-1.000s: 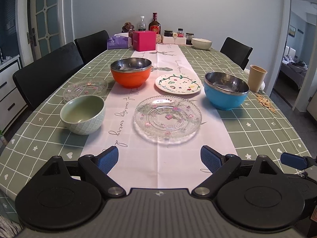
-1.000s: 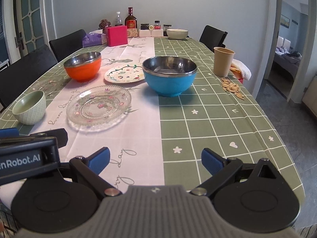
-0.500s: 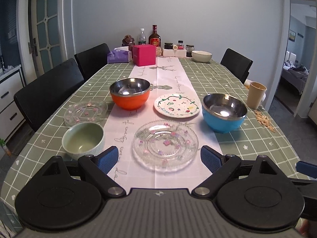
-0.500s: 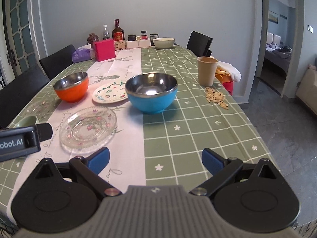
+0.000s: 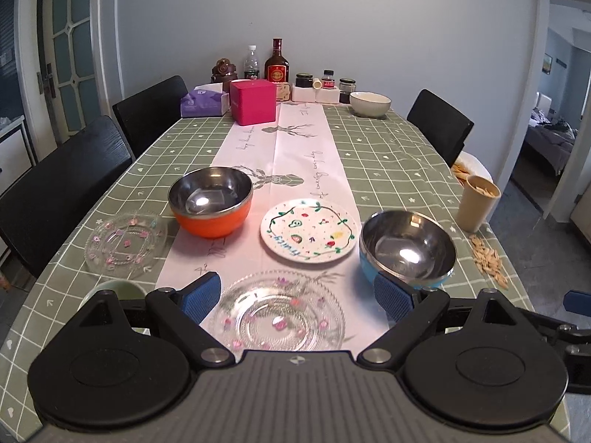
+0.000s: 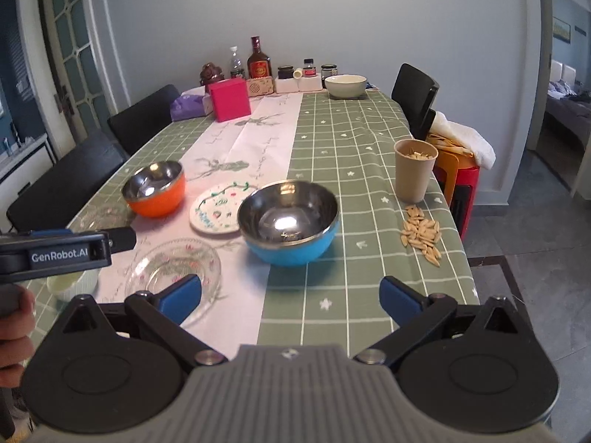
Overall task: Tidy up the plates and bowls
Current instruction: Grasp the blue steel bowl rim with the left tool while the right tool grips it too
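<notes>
Green checked tablecloth point(image 5: 388, 155) carries scattered dishes; the glass plate point(image 5: 282, 312) lies directly ahead between the left gripper point(image 5: 295, 297) fingers, both it and the right gripper point(image 6: 290, 293) spread wide, empty.

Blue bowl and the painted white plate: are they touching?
Apart. In the left wrist view a strip of pale runner shows between the blue bowl and the painted plate; the right wrist view overlaps them.

Four bowls point(image 5: 210, 203), three plates point(image 5: 310, 229), one cup point(image 5: 476, 203), three chairs point(image 5: 147, 110) and one pink box point(image 5: 253, 101).
</notes>
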Action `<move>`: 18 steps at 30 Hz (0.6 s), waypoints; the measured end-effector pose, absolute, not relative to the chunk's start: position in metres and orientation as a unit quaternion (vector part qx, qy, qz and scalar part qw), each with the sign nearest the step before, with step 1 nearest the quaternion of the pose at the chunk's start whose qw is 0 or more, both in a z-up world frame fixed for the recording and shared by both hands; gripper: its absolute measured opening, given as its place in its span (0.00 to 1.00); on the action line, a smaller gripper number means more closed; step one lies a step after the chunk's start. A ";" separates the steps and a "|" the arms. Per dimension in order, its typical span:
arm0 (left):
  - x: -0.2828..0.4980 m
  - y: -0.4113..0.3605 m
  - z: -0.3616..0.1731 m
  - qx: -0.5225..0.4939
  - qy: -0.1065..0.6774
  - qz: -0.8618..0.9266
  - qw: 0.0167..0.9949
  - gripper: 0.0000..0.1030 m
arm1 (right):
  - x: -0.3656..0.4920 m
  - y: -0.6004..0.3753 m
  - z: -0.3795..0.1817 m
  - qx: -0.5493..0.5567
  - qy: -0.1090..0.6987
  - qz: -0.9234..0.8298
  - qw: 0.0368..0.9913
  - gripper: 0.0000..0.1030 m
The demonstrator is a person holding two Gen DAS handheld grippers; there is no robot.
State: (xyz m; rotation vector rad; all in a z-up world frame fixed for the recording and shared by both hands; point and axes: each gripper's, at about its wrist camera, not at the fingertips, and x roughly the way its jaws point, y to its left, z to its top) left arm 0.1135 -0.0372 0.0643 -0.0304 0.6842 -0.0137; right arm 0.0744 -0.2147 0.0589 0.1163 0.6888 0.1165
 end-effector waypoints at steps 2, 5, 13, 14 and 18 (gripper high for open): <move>0.125 -0.041 0.064 -0.014 0.337 -0.008 0.941 1.00 | 0.089 -0.225 0.059 0.080 0.334 0.055 0.938 0.97; 0.147 -0.048 0.057 0.009 0.342 0.007 0.939 1.00 | 0.116 -0.238 0.060 0.106 0.329 0.064 0.936 0.98; 0.194 -0.061 0.027 0.002 0.359 -0.006 0.933 1.00 | 0.176 -0.250 0.036 0.125 0.316 0.065 0.938 0.98; 0.198 -0.064 0.023 0.004 0.359 -0.007 0.933 1.00 | 0.180 -0.250 0.030 0.130 0.321 0.060 0.936 0.98; 0.214 -0.074 0.007 0.002 0.377 -0.017 0.926 1.00 | 0.196 -0.251 0.013 0.148 0.346 0.057 0.925 0.95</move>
